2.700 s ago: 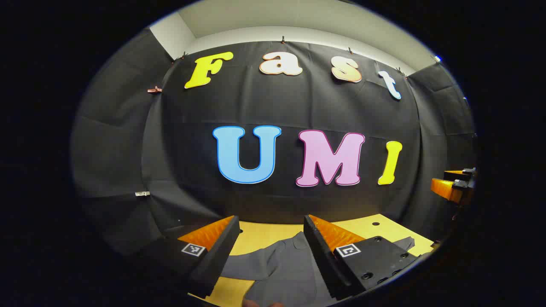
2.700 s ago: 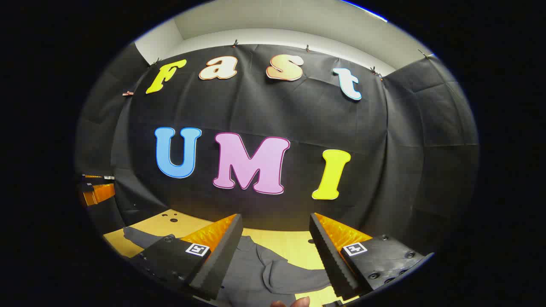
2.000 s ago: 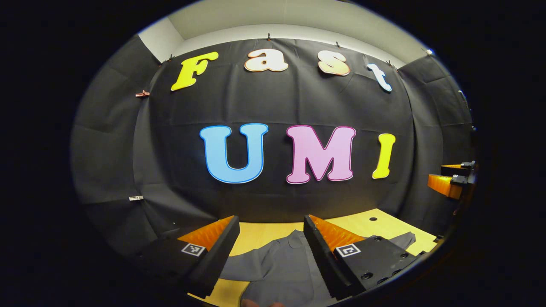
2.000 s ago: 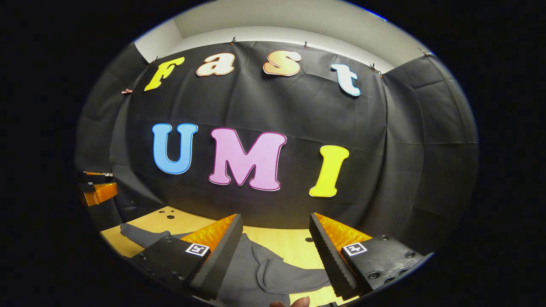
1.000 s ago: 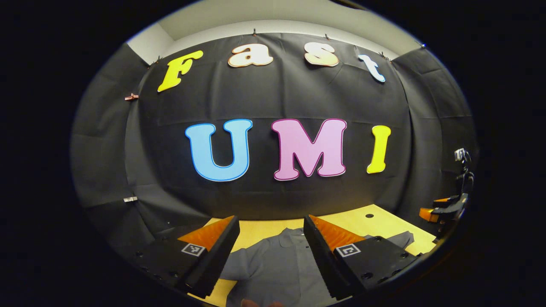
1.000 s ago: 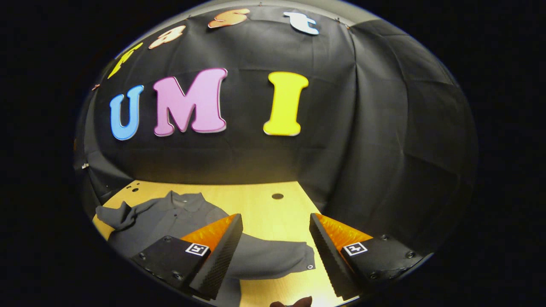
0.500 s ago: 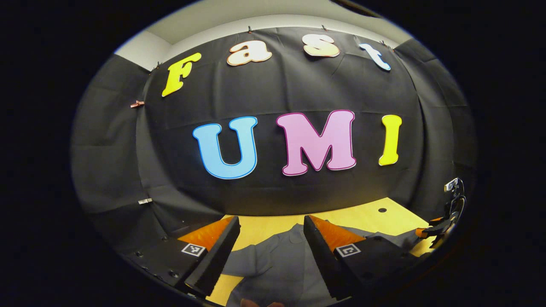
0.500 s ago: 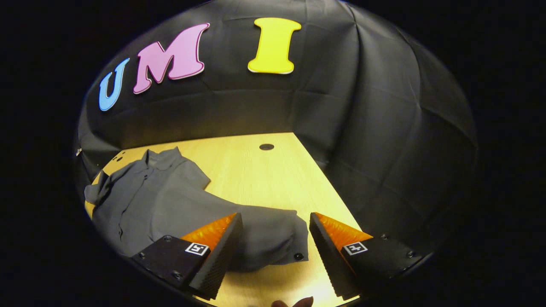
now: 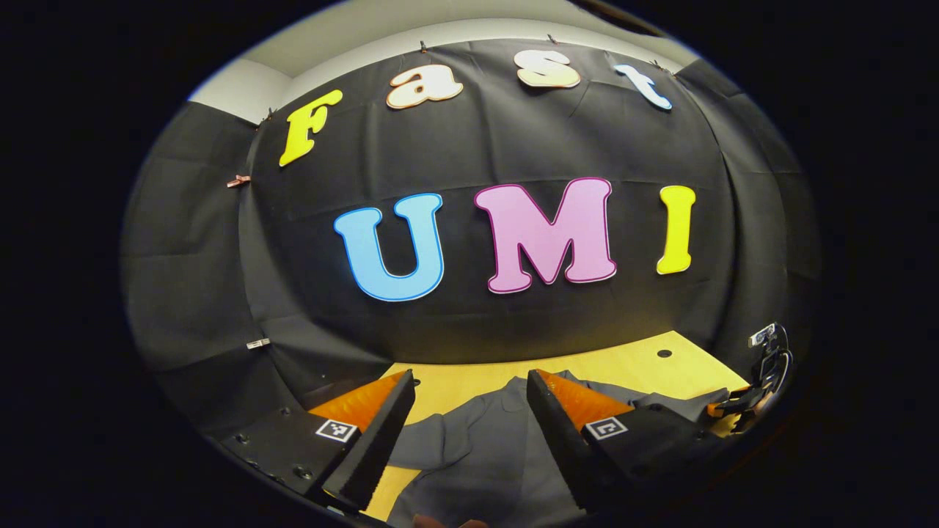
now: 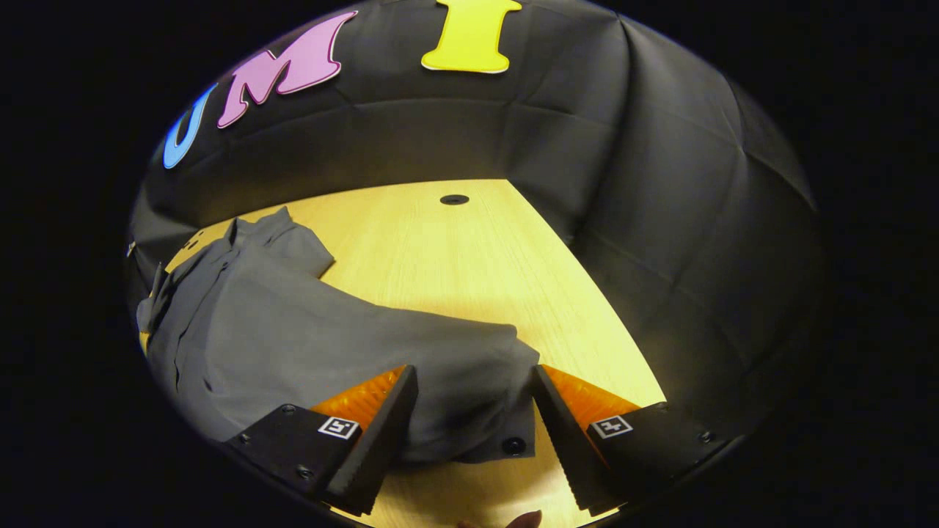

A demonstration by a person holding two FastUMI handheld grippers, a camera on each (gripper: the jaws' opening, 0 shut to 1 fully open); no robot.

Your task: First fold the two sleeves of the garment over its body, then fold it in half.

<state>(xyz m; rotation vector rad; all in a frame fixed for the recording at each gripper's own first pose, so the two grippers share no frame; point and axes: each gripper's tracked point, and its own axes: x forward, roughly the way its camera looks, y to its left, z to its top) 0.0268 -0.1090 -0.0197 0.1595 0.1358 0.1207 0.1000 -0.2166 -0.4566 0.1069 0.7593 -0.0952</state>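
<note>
- Both grippers have their jaws spread wide and pinch nothing.
- Right gripper (image 10: 473,411), in the right gripper view, tilts down over the table (image 10: 469,249), its fingers straddling the cuff end of the shirt's sleeve (image 10: 440,367); cloth lies in the gap between them, and whether either finger touches it I cannot tell.
- Grey shirt (image 10: 242,330) lies spread on the wooden table; its collar (image 10: 257,224) points toward the table's far edge under the black cloth wall (image 10: 660,220).
- That sleeve runs out from the body toward the table's right edge, with a dark button (image 10: 513,445) at the corner of the cuff.
- Round hole (image 10: 454,199) sits in the tabletop near the far edge, well apart from the shirt.
- Left gripper (image 9: 469,418), in the left gripper view, looks nearly level at the wall, its fingers held above the shirt's body (image 9: 477,455) with the collar between them farther off.
- Shirt's other sleeve (image 9: 433,447) lies toward the table's left edge.
- Fingertip (image 10: 524,520) of the person's hand peeks in at the bottom of the right gripper view.
</note>
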